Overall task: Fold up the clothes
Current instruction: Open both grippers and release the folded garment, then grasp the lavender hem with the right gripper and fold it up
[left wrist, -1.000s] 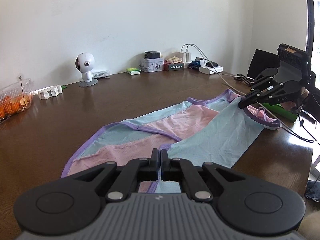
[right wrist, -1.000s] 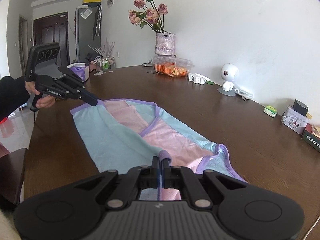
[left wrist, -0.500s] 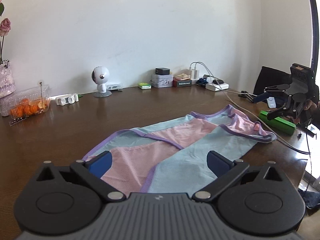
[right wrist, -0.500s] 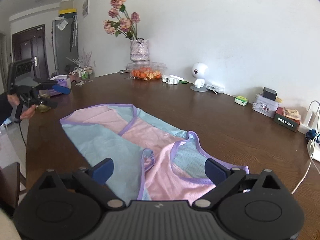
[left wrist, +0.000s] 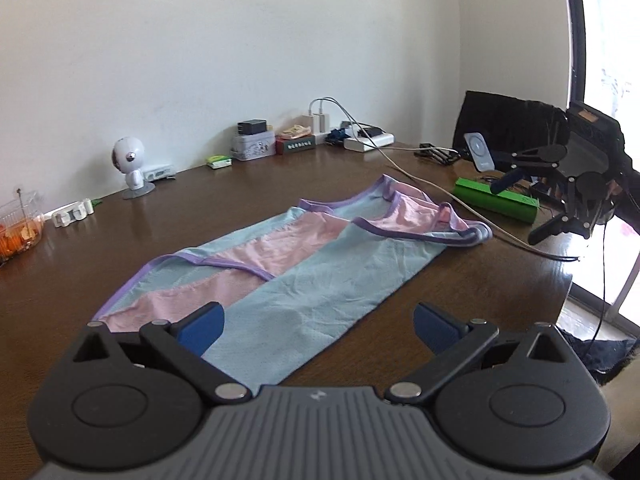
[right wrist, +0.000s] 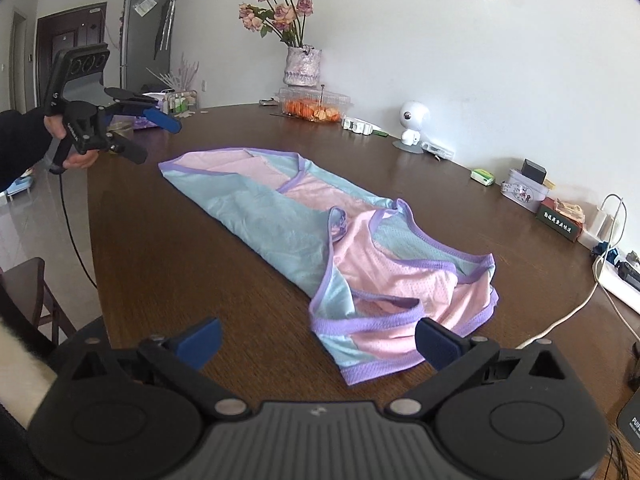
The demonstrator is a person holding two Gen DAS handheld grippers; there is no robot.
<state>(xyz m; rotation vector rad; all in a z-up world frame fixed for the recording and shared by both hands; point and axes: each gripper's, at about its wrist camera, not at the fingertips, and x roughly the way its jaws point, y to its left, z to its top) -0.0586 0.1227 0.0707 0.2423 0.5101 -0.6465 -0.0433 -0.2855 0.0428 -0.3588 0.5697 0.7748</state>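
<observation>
— Both grippers have let go since a second ago: then each was pinching a purple hem, and now the left gripper (left wrist: 318, 326) and the right gripper (right wrist: 316, 340) are standing wide apart, drawn back from the cloth with nothing between the blue pads.

— And where is the garment lying?

— The pale blue and pink mesh vest with purple trim (right wrist: 320, 248) is lying folded lengthwise on the dark brown wooden table (right wrist: 180, 272), its strap end nearest the right gripper, its hem end nearest the left.

— What is sitting beyond it?

— Near the strap end a white cable (left wrist: 460, 200) is trailing beside a green box (left wrist: 496, 200). Farther back, along the wall, a small white round-headed robot figure (left wrist: 130, 168) is standing, and a clear plastic tub of orange fruit (right wrist: 316, 106) is sitting before a vase of dried roses (right wrist: 302, 66).
</observation>
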